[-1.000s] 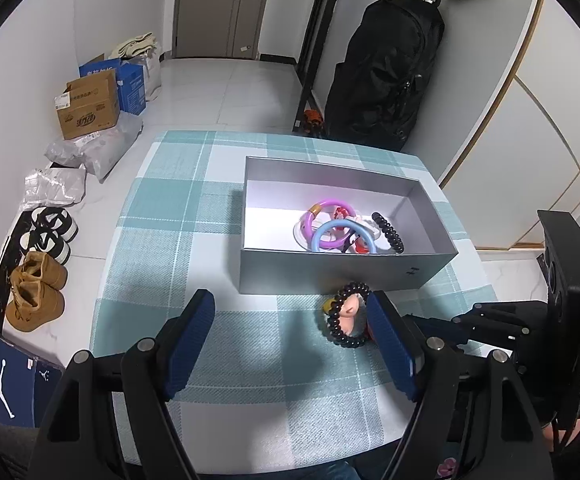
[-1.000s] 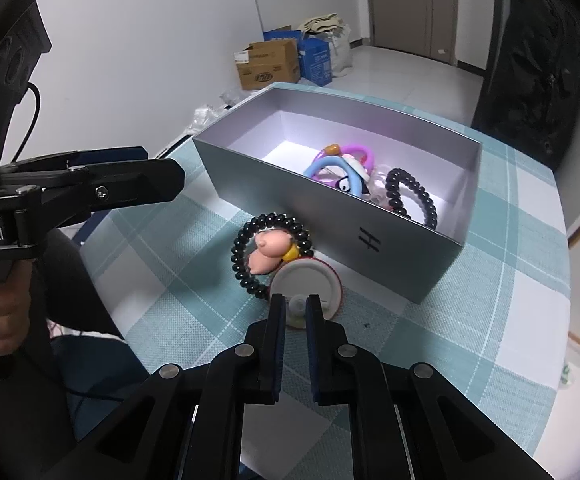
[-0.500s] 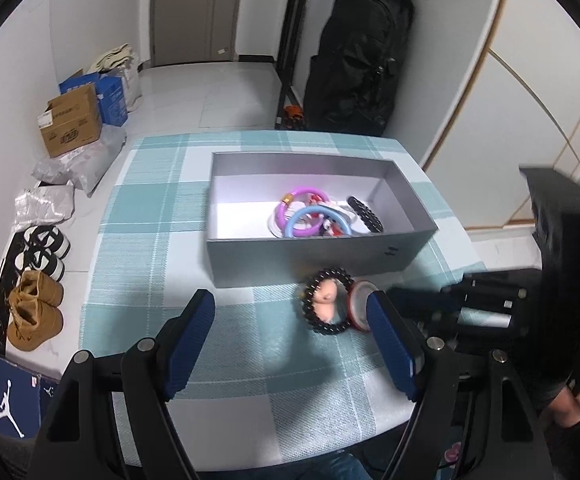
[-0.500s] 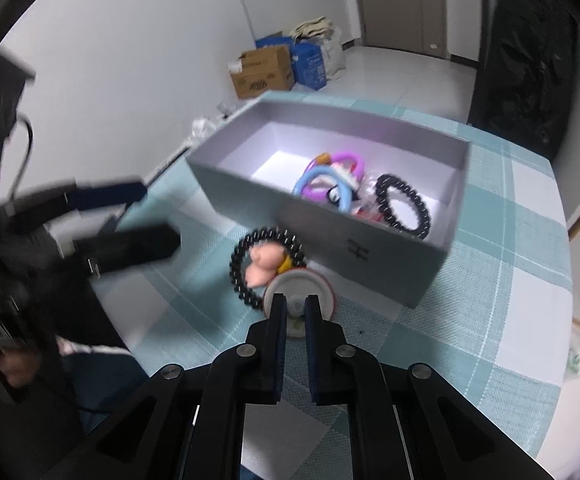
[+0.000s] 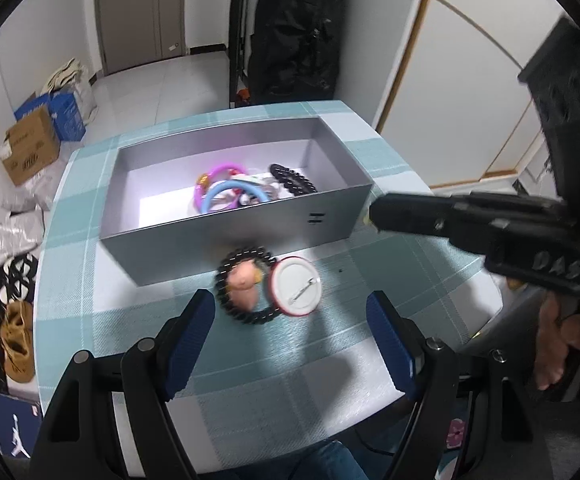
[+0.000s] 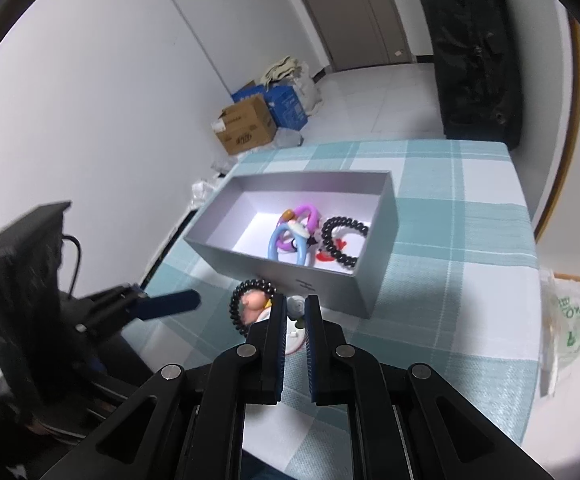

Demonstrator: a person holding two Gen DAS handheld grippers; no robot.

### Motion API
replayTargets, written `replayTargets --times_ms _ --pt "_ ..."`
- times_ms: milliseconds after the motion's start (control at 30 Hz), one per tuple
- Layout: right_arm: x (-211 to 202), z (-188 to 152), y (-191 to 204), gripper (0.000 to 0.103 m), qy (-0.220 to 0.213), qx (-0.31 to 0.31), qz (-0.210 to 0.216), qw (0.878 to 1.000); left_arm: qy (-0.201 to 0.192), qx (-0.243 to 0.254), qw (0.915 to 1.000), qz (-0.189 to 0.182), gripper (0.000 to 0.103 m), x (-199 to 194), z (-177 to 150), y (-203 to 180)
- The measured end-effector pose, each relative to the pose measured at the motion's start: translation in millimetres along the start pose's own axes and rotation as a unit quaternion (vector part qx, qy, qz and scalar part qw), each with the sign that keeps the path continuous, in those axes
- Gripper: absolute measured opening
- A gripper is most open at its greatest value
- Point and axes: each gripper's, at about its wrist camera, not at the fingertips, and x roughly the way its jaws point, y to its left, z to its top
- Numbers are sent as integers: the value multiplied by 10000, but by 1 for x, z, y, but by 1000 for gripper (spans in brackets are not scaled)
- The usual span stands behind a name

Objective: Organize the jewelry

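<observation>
A grey open box (image 5: 250,232) stands on the checked tablecloth and holds purple and blue rings (image 5: 226,188) and a black bead bracelet (image 5: 291,178). In front of it lie a black bead bracelet with a pink charm (image 5: 244,280) and a round white badge with a red rim (image 5: 295,286). My left gripper (image 5: 290,320) is open just short of them and holds nothing. My right gripper (image 6: 293,312) is nearly shut, raised above the badge (image 6: 295,306), and seems empty. It shows as a dark arm in the left wrist view (image 5: 409,210). The box shows in the right wrist view (image 6: 321,280) too.
A black backpack (image 5: 297,32) stands behind the table. Cardboard and blue boxes (image 5: 30,144) and shoes (image 5: 18,336) lie on the floor at left. A plastic bag (image 6: 569,320) lies at the table's right edge. The near table edge is close below my grippers.
My right gripper has lifted up and back from the badge, which stays on the cloth. My left gripper has shifted right, so the badge and bracelet now sit between its fingers.
</observation>
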Motion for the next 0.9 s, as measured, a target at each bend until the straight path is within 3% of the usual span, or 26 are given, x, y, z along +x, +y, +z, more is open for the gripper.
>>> replayTargets --times_ms 167,333,433,567,733,867,900 --pt "-16 1 -12 8 -168 208 51 9996 57 364 9986 391 74 13 1 -17" --pt "-25 1 -23 8 -260 392 22 9989 195 765 9920 985 74 30 -3 -31" --pt "-29 1 -28 8 -281 466 4 9985 185 889 9886 1205 66 32 -5 -34" --pt "-31 1 -30 8 -279 461 5 9985 378 877 9890 1128 35 34 -8 -34" --pt "-35 2 -31 8 -330 497 42 9982 286 767 9923 924 30 29 -7 -35" --pt "-36 2 -30 8 -362 485 54 9982 215 582 9965 560 6 26 1 -30" --pt "-36 2 -30 8 -366 489 50 9981 228 506 9973 480 5 27 3 -28"
